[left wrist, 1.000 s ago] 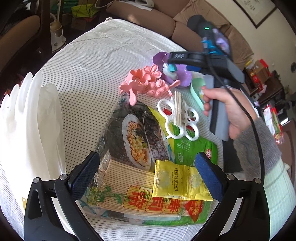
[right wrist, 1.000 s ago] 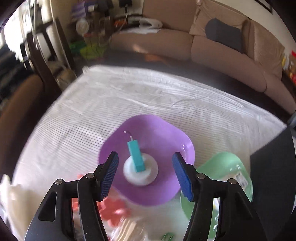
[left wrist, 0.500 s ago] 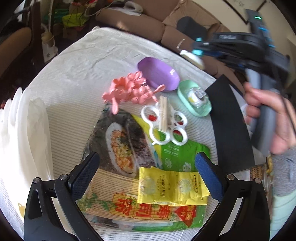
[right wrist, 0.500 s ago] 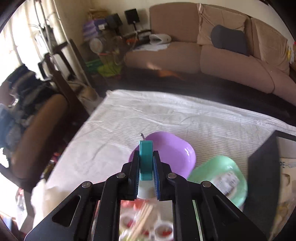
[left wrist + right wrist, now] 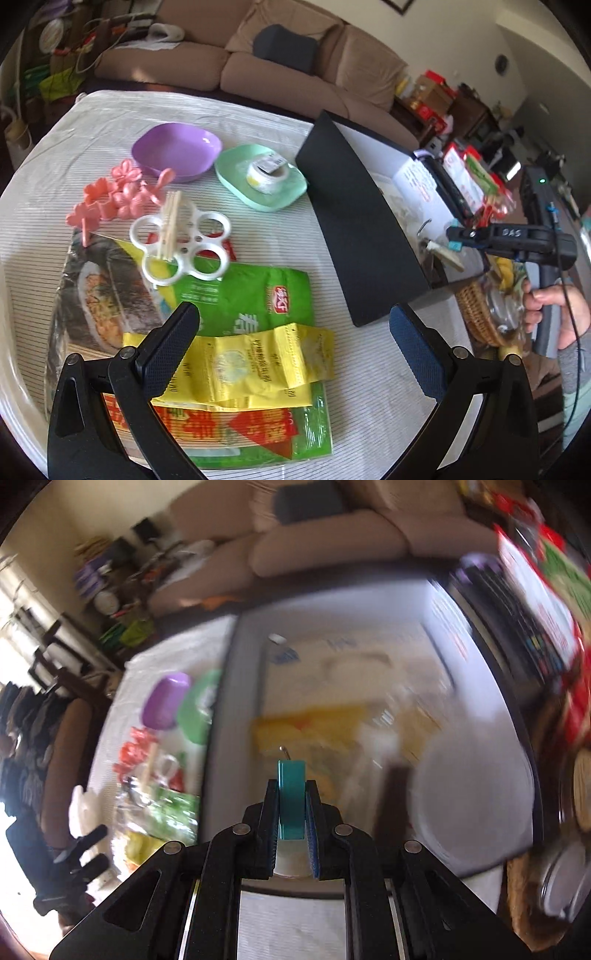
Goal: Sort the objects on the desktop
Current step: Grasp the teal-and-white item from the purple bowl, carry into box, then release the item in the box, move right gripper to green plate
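Note:
My right gripper point(image 5: 291, 834) is shut on a teal-and-white hook point(image 5: 291, 797), holding it above the inside of an open box point(image 5: 332, 686); this view is blurred. The left wrist view shows that gripper point(image 5: 458, 240) at the right, past the box's black lid point(image 5: 362, 229), with the hook point(image 5: 443, 254) in it. My left gripper point(image 5: 293, 347) stands open above a yellow packet point(image 5: 251, 362) and a green packet point(image 5: 251, 295), touching neither. The purple dish point(image 5: 177, 151) is empty. A tape roll point(image 5: 266, 171) lies in the green dish point(image 5: 295, 188).
Pink flower clips point(image 5: 110, 192), a white ring holder with wooden sticks point(image 5: 181, 243) and a sushi-mat packet point(image 5: 110, 295) lie on the striped cloth. A wicker basket point(image 5: 480, 310) stands right of the box. A person's hand point(image 5: 561, 310) grips the right handle. A sofa point(image 5: 258, 62) lies behind.
The right gripper shut on the hook in the purple dish, lifted it and carried it right, over the open box. The left gripper swung right and stayed open.

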### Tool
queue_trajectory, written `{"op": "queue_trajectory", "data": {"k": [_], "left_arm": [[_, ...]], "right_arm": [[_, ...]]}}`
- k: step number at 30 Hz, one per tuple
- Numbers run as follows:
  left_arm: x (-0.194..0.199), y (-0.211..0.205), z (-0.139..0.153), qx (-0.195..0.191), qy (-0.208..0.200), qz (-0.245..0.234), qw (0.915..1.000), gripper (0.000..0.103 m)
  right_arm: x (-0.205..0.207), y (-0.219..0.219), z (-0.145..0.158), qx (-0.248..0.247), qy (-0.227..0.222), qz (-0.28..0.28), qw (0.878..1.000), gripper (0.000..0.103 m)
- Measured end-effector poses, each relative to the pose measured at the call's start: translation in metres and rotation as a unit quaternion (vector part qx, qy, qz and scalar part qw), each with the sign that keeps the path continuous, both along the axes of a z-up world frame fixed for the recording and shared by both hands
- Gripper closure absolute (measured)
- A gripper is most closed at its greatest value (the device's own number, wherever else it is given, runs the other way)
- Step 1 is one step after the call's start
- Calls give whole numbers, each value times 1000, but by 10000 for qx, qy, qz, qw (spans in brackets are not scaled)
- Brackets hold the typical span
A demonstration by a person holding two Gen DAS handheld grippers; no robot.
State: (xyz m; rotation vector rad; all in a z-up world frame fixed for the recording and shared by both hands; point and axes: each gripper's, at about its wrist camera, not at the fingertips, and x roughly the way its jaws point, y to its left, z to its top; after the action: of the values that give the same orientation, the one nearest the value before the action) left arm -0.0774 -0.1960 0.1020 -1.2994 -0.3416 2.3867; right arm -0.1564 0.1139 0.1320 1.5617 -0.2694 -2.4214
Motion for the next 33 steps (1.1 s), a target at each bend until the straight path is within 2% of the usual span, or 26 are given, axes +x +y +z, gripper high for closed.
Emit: {"op": "queue_trajectory", "data": {"k": [4, 7, 9, 12, 15, 17, 20, 22, 25, 27, 29, 30, 33], "left_arm": [[2, 10, -4, -82, -53, -84, 9999, 0], [0, 6, -8, -131, -133, -17, 9998, 0], [-2, 2, -10, -103, -190, 38, 9998, 0], [-6, -8, -10, -65, -215, 143, 9996, 0], [-7, -23, -6, 47, -179, 284, 9994, 0], [-7, -33, -5, 136, -178, 357, 9991, 0], [-9, -44, -5, 143, -204, 466, 9986, 0], [-9, -54, -6, 143, -221, 588, 9979, 0], [-8, -65, -4, 37, -163, 772, 9969, 0], [-8, -69, -2, -122, -99, 846, 9963, 0], [-7, -73, -2, -168, -80, 898, 9958, 0], [-8, -75, -2, -129, -94, 915, 9957, 0], [-8, -82, -3, -3, -143, 972, 9952, 0]], "right_arm": [[0, 10, -29, 193, -377, -125, 9990, 88], [0, -2, -35, 1222, -283, 154, 9920, 79], [0, -7, -38, 1546, -272, 360, 9869, 79], [1, -7, -33, 1504, -340, 411, 9872, 78], [11, -8, -9, 1485, 100, 345, 9883, 78], [19, -9, 5, 1340, 320, 361, 9898, 71], [14, -17, -6, 1351, -66, 594, 9890, 67], [15, -24, -6, 1413, -65, 589, 9882, 67], [22, -43, 15, 864, 368, 642, 9935, 66], [22, -66, 29, 569, 593, 777, 9936, 59], [22, -96, 40, 430, 777, 1003, 9910, 45], [20, -111, 44, 410, 852, 1120, 9892, 43], [2, -160, 46, 566, 1032, 1430, 9827, 25]]}}
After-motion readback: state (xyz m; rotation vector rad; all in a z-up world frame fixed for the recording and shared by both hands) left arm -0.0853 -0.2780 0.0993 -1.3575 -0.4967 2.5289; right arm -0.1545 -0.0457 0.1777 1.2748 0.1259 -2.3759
